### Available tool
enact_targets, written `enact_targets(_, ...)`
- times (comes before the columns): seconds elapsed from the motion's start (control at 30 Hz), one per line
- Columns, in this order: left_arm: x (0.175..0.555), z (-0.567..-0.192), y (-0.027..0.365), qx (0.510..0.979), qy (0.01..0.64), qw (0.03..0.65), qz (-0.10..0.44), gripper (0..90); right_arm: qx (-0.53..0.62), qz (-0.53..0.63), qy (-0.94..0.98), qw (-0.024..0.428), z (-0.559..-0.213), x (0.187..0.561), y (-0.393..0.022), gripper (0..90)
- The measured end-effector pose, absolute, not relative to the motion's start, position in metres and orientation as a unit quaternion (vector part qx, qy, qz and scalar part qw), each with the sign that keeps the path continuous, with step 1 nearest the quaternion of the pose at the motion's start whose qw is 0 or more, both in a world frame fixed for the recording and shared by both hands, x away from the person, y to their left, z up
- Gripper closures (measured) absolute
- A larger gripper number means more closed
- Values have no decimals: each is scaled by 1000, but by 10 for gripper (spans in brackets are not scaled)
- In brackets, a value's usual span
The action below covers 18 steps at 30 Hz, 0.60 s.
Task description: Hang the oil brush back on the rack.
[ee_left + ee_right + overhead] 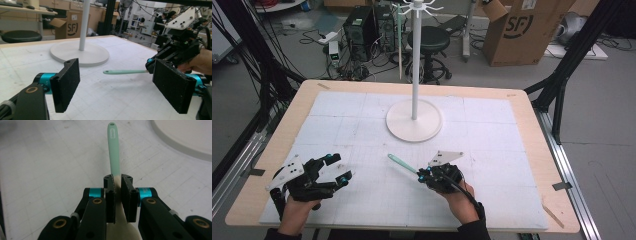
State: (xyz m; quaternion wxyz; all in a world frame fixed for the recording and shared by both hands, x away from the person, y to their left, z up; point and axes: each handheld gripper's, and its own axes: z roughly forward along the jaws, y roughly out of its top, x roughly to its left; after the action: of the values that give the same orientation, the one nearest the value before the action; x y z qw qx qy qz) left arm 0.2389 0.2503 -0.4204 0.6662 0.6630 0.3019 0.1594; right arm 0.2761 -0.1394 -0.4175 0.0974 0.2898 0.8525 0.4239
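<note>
At about 8 o'clock on the white mat (362,200), the left gripper (341,169) rests low with its jaws spread wide apart and nothing between them. Toward 5 o'clock, the right gripper (423,175) has its jaws clamped on a mint-green spatula (402,163), near where the handle meets the pale blade. The handle points from the jaws toward 10 o'clock, its holed tip just above the mat. Up at 12 o'clock stands a white hanging rack (414,70) on its round base, well apart from both grippers.
</note>
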Motion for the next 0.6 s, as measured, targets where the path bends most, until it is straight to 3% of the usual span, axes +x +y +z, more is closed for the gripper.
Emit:
enact_targets(0.43, 256, -406, 222, 660, 313, 674, 109, 252, 264, 506, 813, 116, -401, 256, -161, 830)
enact_targets(0.6, 265, -398, 201, 656, 312, 684, 65, 273, 237, 544, 796, 121, -396, 248, -159, 829)
